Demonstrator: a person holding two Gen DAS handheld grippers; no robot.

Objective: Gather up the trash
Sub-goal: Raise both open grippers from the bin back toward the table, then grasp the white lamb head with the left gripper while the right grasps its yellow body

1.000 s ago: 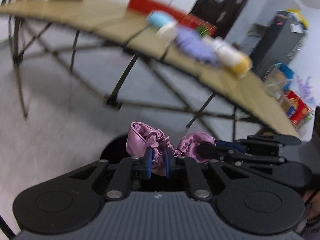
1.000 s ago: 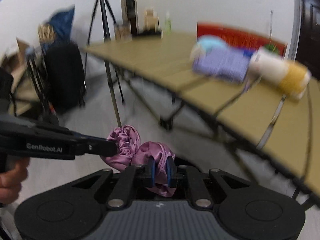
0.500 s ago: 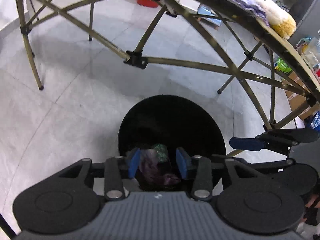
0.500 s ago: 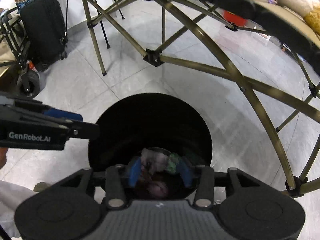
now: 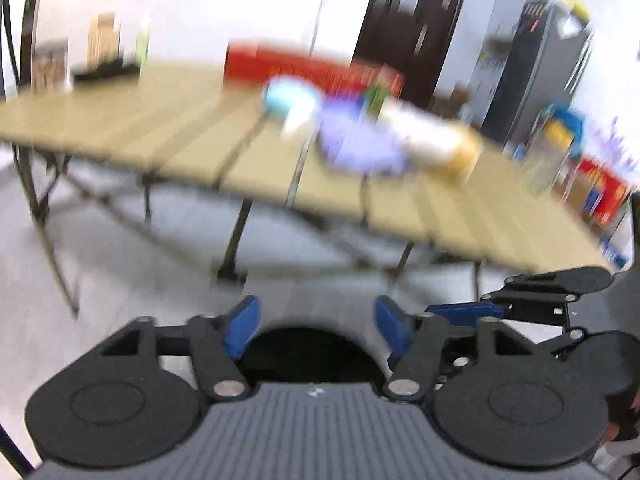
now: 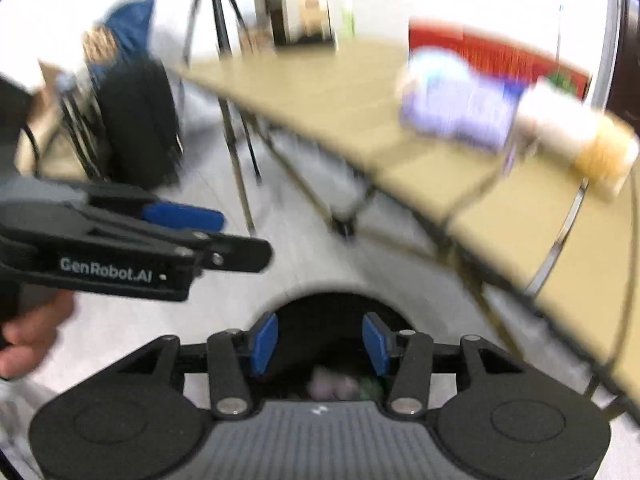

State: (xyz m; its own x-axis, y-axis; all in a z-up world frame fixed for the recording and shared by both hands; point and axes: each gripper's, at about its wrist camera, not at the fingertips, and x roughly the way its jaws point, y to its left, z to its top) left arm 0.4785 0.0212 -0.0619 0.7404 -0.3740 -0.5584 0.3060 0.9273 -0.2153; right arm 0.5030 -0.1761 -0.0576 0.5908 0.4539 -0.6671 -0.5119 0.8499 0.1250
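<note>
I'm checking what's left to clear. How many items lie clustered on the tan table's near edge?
3, though blur may hide more: a light-blue-and-white item at the far end, a purple packet in the middle, and a white-and-yellow plush-like item at the near end, all on the table.

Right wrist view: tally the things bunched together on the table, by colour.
Light blue and white thing: 1
Purple thing: 1
Cream and yellow thing: 1
Total: 3, as far as the blur allows.
</note>
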